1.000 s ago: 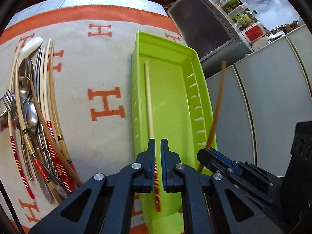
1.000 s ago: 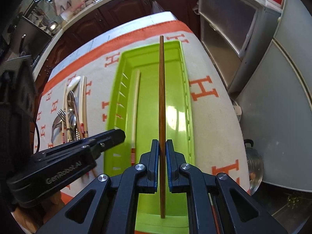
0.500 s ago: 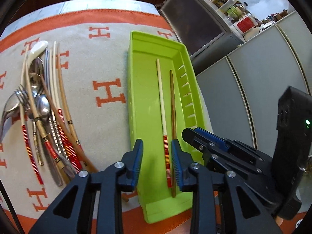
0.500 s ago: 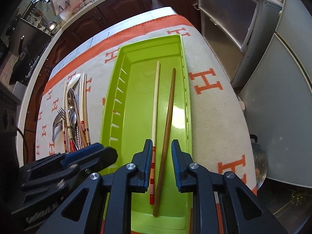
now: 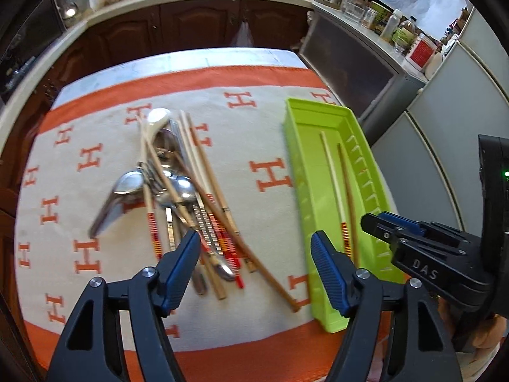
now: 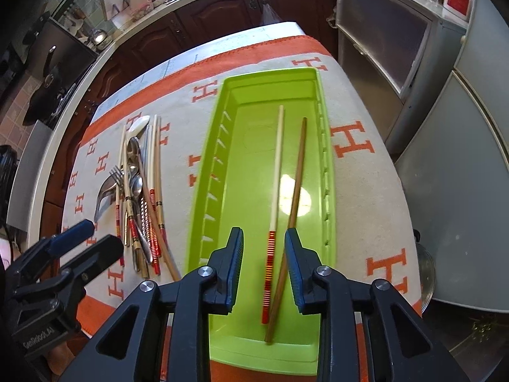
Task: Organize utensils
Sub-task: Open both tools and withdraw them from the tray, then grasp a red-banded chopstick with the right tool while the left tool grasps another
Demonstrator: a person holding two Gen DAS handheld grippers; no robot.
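Observation:
A lime-green tray [image 6: 213, 172] [image 5: 305, 165] lies on the cloth and holds two chopsticks: a cream one with a red-striped end [image 6: 276, 184] [image 5: 332, 175] and a plain brown one [image 6: 294, 191] [image 5: 348, 187]. My right gripper [image 6: 263, 248] hovers above their near ends, its jaws opening, pads clear of both. My left gripper [image 5: 254, 248] is open and still widening with nothing between its fingers, above the cloth between the tray and a heap of utensils [image 5: 178, 187] [image 6: 136, 191]: spoons, a fork, a white spoon and several chopsticks.
A beige cloth with orange H marks and an orange border [image 5: 95, 159] covers the table. Dark wood cabinets [image 5: 191, 22] stand behind it. A grey fridge [image 5: 445, 146] and a shelf with jars [image 5: 391, 25] stand close on the right. A pot lid [image 6: 424, 273] sits low by the table's right edge.
Both grippers let go of their chopsticks, which now lie in the tray. The left gripper swung left and up toward the utensil heap and opened wide. The right gripper opened a little.

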